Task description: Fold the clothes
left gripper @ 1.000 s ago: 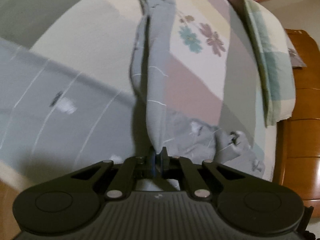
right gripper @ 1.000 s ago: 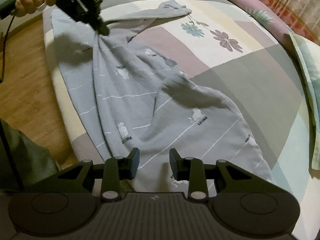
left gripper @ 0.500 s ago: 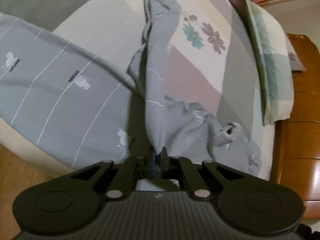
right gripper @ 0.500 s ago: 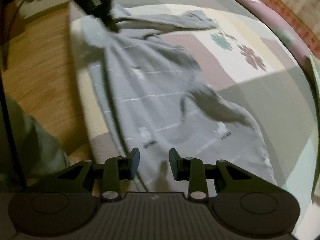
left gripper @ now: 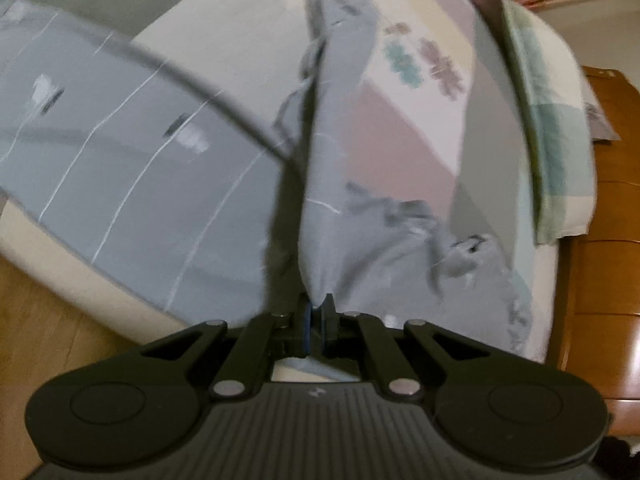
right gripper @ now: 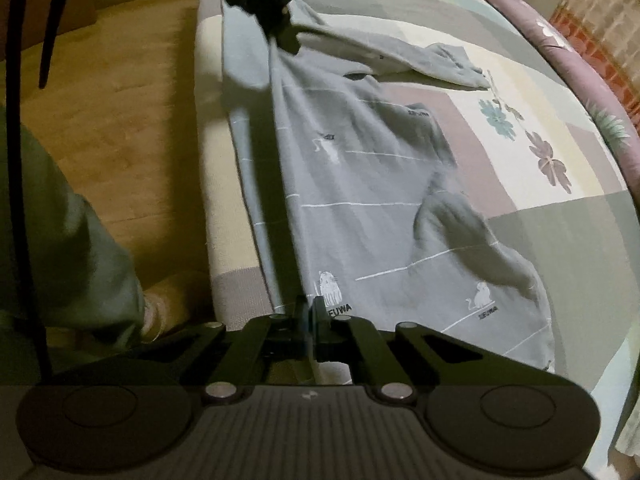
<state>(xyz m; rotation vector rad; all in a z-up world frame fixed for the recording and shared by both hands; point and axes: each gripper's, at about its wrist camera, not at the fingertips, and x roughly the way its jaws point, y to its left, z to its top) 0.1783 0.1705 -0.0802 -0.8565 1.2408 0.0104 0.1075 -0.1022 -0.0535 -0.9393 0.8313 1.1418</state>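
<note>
Right wrist view had the right gripper (right gripper: 310, 312) pinched tight on the near hem of the grey shirt (right gripper: 384, 208), which lay spread along the bed (right gripper: 560, 240) edge. Left gripper (left gripper: 316, 314) was clamped on the shirt's far corner, lifting it a bit.

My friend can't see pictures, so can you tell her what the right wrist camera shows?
The right claw is shut on the near edge of a grey shirt with little white cats, spread on a patchwork bed. At the top, the left claw pinches the shirt's far end. A wooden floor lies to the left.
</note>
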